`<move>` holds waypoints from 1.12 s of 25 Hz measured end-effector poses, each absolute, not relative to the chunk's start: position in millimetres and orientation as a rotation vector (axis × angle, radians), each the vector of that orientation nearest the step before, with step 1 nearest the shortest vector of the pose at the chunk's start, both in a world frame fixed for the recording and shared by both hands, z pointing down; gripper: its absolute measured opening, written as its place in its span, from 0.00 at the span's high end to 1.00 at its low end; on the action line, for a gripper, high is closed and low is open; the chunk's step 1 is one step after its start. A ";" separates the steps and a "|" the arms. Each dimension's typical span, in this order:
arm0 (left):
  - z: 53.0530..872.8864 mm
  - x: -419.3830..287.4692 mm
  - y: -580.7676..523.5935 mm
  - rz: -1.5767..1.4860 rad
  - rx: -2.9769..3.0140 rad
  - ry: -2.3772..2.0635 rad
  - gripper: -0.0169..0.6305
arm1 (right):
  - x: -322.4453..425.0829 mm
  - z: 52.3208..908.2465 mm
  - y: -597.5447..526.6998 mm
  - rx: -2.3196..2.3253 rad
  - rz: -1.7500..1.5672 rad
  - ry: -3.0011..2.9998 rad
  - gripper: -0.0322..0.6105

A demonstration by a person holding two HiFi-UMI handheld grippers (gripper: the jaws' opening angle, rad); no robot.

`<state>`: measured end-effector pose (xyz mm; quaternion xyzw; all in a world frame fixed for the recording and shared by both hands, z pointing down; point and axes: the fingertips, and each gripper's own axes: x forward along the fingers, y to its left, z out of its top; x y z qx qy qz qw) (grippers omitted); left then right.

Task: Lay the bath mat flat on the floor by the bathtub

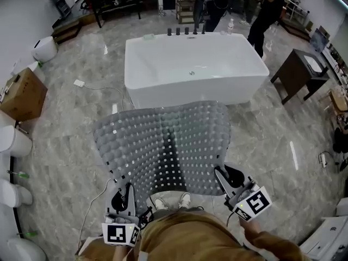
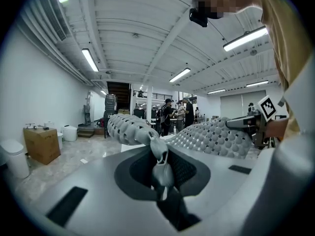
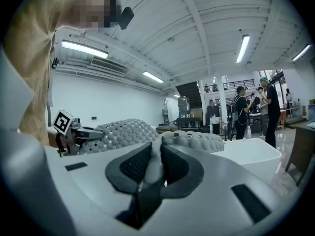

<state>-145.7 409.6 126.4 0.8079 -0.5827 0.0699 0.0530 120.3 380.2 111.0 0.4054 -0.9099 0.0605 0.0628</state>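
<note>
A grey perforated bath mat (image 1: pixel 166 145) hangs spread out in the air between my two grippers, in front of the white bathtub (image 1: pixel 190 69). My left gripper (image 1: pixel 126 196) is shut on the mat's near left corner (image 2: pixel 160 154). At the near right corner, my right gripper (image 1: pixel 225 176) is shut on the mat's edge (image 3: pixel 156 163). The mat (image 2: pixel 206 136) bulges upward and its far edge droops toward the tub. In the right gripper view the mat (image 3: pixel 123 132) stretches across to the left gripper (image 3: pixel 74 129).
Behind the tub stand people (image 1: pixel 266 10) and shelving. A dark cabinet (image 1: pixel 299 72) is to the tub's right, a cardboard box (image 1: pixel 22 94) and white toilets (image 1: pixel 13 140) along the left wall. A cable (image 1: pixel 100 88) lies on the marble floor (image 1: pixel 65 162).
</note>
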 end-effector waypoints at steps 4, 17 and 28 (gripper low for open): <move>120.1 -140.8 406.2 0.220 2.449 -1.822 0.90 | 126.4 108.6 373.0 1.193 0.156 -2.763 0.85; 125.7 -151.5 359.5 0.210 2.441 -1.893 0.91 | 110.8 113.1 319.6 1.112 0.073 -2.793 0.85; 145.7 -188.8 244.3 0.218 2.460 -1.768 0.91 | 77.8 114.1 220.8 1.183 0.087 -2.701 0.85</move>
